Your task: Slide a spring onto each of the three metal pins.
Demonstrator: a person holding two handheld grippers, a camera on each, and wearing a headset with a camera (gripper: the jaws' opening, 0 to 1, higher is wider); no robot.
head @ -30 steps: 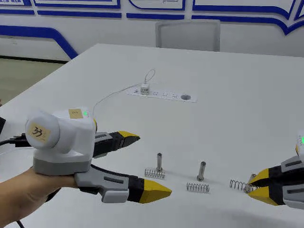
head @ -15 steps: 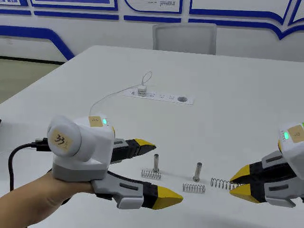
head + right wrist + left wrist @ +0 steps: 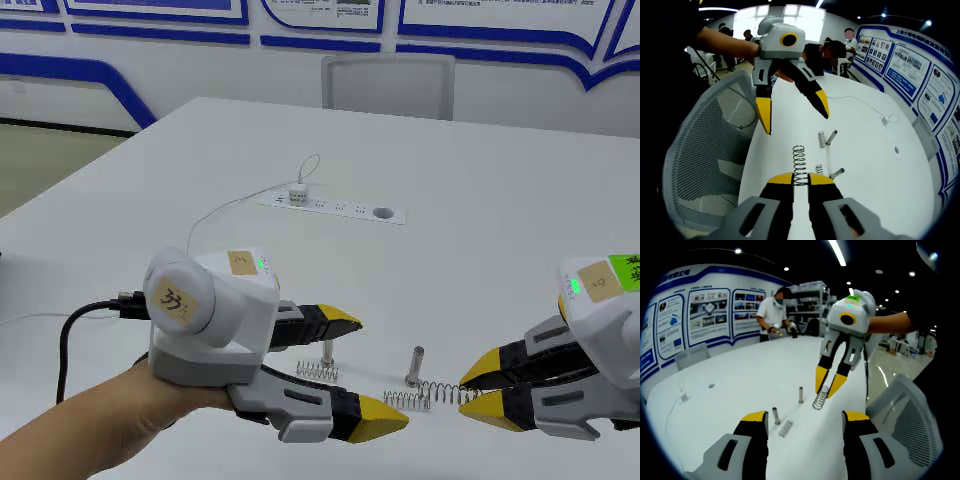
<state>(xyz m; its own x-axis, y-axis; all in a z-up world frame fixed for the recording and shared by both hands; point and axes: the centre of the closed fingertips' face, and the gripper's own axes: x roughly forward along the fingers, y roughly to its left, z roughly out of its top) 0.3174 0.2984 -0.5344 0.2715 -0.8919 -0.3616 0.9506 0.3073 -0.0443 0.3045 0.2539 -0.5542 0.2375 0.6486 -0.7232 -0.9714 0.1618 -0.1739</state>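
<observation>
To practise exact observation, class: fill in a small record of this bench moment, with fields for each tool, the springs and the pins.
Left tool: jaws open, holding nothing
Right tool: jaws shut on one end of the held spring
Loose springs: two lying on the table, one near each pin
Pins: two upright, both bare
</observation>
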